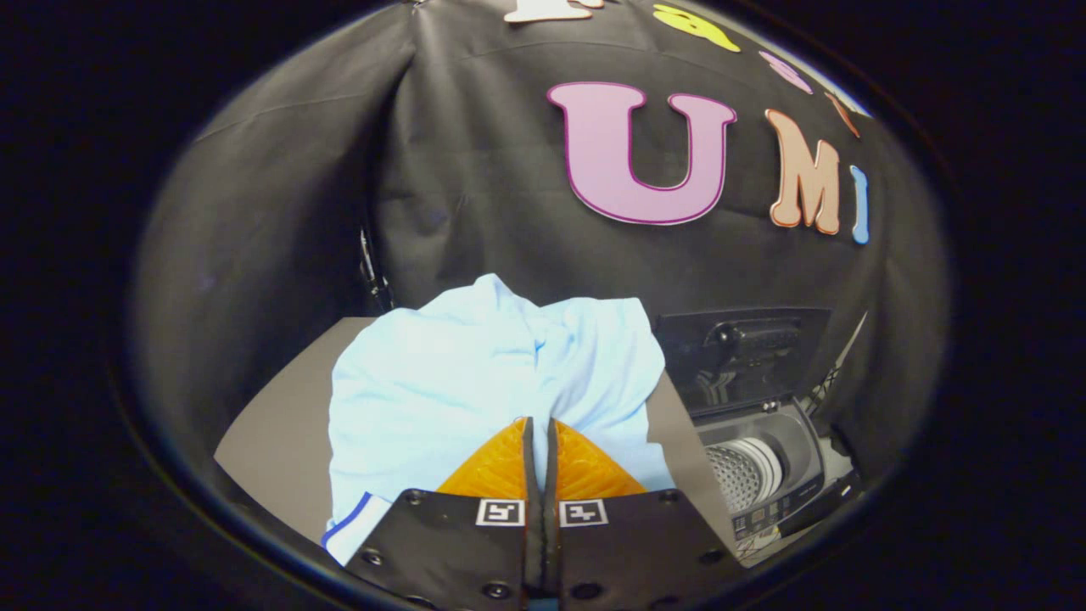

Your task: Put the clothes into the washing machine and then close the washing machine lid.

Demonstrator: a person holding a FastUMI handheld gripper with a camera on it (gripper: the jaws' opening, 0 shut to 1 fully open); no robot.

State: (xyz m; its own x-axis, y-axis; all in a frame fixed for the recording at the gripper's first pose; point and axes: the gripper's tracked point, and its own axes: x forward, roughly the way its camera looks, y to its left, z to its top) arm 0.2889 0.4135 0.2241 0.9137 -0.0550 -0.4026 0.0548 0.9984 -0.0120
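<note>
Through the camera riding on my claw, my gripper (539, 424) sits at the bottom centre of the frame, its two fingers (496, 471) pressed close together with only a thin slit between them. Their tips meet the bunched fold of the clothes (441, 382), and the cloth puckers right where the tips end, so I seem to have a pinch of fabric between them; how much of it is caught I cannot tell, because the fingers hide that spot.

The clothes are one pale blue garment, heaped in the middle of the frame just ahead of my fingers and spreading to their left and right. A dark blue stripe with a white edge (352, 522) shows on the garment at the lower left, beside the body of my claw. The garment lies on a grey table (271, 424), whose bare surface shows to the left of the cloth and in a narrow strip to its right.

At the lower right of the frame stands the washing machine (764, 475), beyond the table's right edge and apart from the garment. Its lid (738, 356) is raised and leans back against the black cloth wall (475, 170). Below the lid the perforated drum (738, 475) is open to view.
</note>
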